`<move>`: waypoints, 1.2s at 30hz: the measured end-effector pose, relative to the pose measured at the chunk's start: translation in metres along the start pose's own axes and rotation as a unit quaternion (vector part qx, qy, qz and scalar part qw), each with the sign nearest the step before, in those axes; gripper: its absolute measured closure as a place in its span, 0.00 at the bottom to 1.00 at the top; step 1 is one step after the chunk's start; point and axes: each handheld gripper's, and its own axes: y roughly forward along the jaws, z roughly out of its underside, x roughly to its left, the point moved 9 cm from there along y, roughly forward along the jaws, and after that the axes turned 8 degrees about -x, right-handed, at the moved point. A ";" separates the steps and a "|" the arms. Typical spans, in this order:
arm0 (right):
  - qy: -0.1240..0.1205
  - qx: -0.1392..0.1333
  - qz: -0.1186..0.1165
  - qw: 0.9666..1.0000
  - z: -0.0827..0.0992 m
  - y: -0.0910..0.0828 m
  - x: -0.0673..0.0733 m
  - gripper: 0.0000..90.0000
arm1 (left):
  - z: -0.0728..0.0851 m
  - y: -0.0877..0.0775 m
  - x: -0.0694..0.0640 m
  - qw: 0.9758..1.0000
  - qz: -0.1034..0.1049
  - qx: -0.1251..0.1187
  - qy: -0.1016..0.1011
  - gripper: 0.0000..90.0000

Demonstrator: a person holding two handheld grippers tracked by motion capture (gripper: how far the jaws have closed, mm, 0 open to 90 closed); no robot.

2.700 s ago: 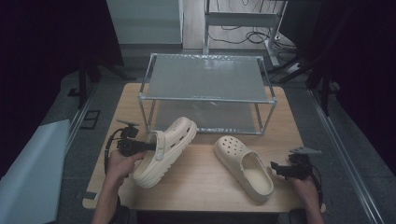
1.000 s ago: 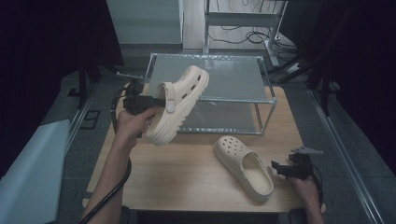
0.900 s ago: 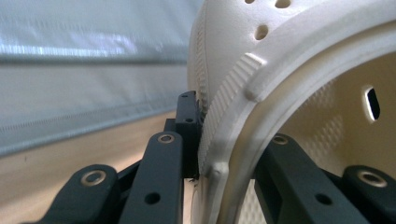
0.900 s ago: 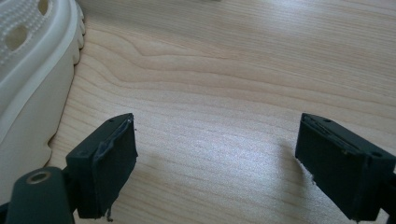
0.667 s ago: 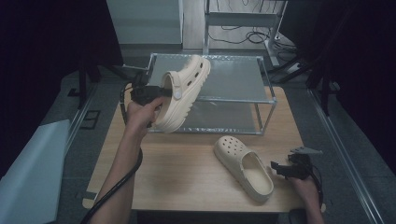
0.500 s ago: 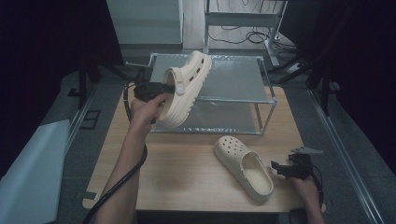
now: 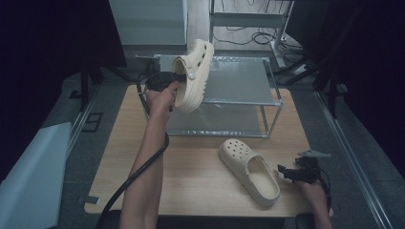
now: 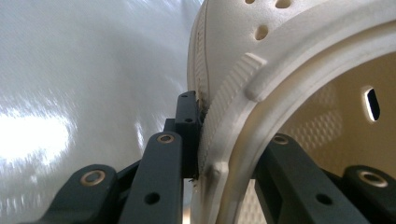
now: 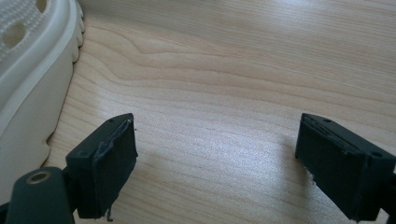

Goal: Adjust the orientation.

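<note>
Cream clog, held: raised over the wire shelf's left end, its rim pinched in the left gripper.
Second clog: flat on the wooden table, just beside the right gripper, whose jaws stand spread over bare wood.

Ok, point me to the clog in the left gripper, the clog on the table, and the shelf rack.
held clog point(image 7: 195, 76), high view, on its sole edge
clog on the table point(image 7: 249, 171), high view, on its inner footbed
shelf rack point(image 7: 239, 78), high view, on a bare part of its top shelf
</note>
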 end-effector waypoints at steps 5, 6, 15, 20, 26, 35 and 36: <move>0.000 -0.001 0.002 1.000 0.000 0.000 -0.001 0.14 | -0.010 0.010 0.007 1.000 -0.008 -0.014 -0.014 0.85; 0.000 -0.001 0.003 1.000 0.000 0.000 -0.001 0.14 | -0.010 0.010 0.007 1.000 -0.008 -0.014 -0.014 0.85; -0.001 0.001 0.002 1.000 0.000 0.000 -0.001 0.14 | -0.031 0.023 0.020 0.999 -0.036 -0.032 -0.022 0.85; -0.003 0.001 0.001 1.000 0.000 0.001 0.000 0.14 | -0.036 0.027 0.023 0.998 -0.047 -0.030 -0.015 0.85; -0.002 0.002 0.002 1.000 0.000 0.001 -0.001 0.14 | -0.044 0.035 0.030 0.998 -0.053 -0.031 -0.011 0.85; -0.002 0.003 0.001 1.000 0.001 0.001 -0.002 0.14 | -0.050 0.038 0.046 0.997 -0.067 -0.024 -0.003 0.85; -0.002 0.003 0.001 1.000 0.001 0.001 -0.002 0.14 | -0.050 0.038 0.046 0.997 -0.067 -0.024 -0.003 0.85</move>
